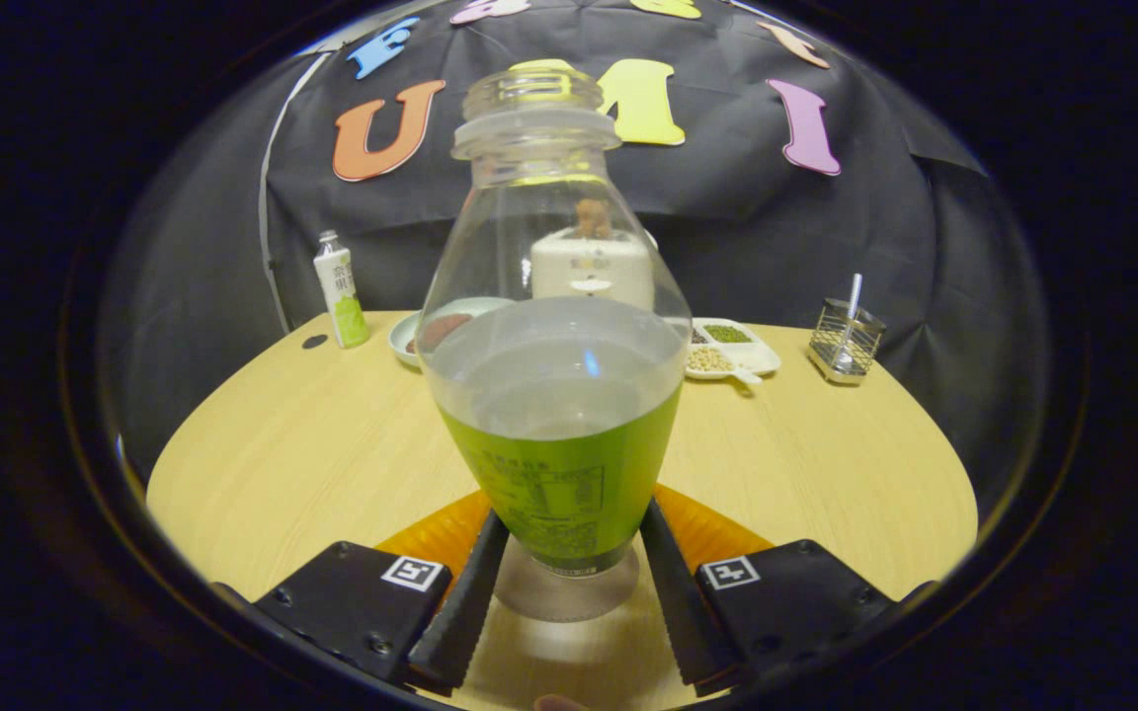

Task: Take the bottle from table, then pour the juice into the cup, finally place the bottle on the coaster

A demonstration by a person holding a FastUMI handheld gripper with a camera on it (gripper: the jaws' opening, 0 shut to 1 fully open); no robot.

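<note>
A clear bottle [561, 395] with a green label around its lower half stands upright between my fingers. It has no cap, and pale liquid fills it to just above the label. My gripper [565, 578] is shut on it, with both fingers [470, 592] pressing the label near the base. An orange coaster [431, 538] lies on the wooden table [312, 444], showing on both sides of the bottle just beyond my fingertips. I cannot tell whether the bottle's base rests on the coaster or hangs above it.
At the back of the table stand a small bottle with a green label [342, 291], a pale dish [409, 338], a white box-like object [591, 269] seen through the bottle, a white divided tray of beans [732, 348] and a wire holder with a utensil [846, 341].
</note>
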